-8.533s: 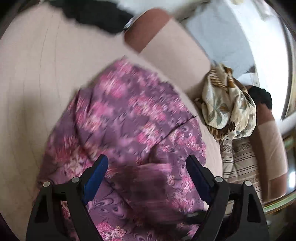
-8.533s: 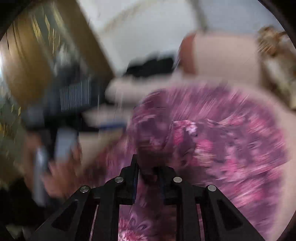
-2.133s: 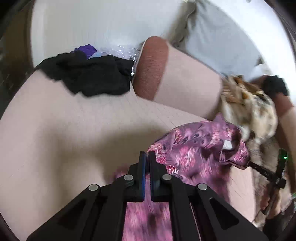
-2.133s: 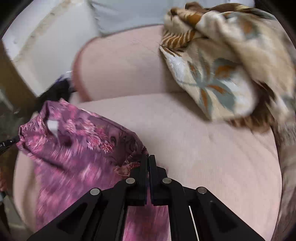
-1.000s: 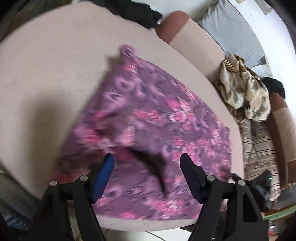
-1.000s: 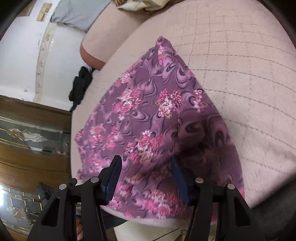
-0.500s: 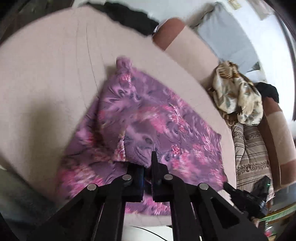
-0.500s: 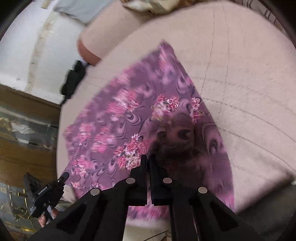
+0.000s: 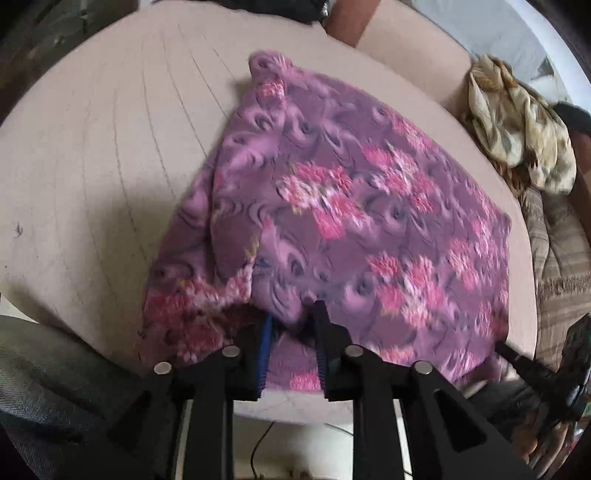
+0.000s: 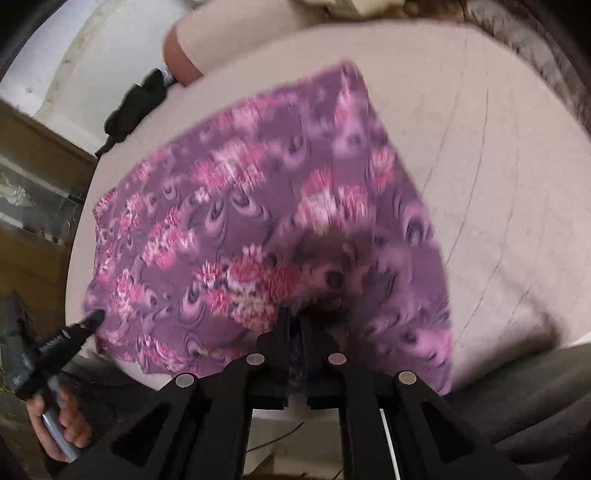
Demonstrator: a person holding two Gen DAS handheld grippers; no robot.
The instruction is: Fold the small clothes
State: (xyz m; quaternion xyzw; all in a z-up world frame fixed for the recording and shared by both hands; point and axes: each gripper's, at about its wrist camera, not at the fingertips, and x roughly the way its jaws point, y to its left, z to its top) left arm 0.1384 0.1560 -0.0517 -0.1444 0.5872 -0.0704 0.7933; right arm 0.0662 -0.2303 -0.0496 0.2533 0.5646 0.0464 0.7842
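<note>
No lettering can be read anywhere; the only print, pale marks on the left gripper (image 10: 70, 338), is too blurred to make out.

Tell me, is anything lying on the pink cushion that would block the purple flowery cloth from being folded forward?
Nothing visible. Beyond the purple flowery cloth the pink cushion lies bare; the black garment sits off at its far edge.

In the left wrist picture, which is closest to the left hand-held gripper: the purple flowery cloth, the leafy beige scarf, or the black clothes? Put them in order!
1. Purple flowery cloth: right at the left hand-held gripper, bunched between its opening jaws.
2. Leafy beige scarf: farther, upper right, piled on the sofa's back cushion.
3. Black clothes: farthest, at the top edge, beyond the cloth.
</note>
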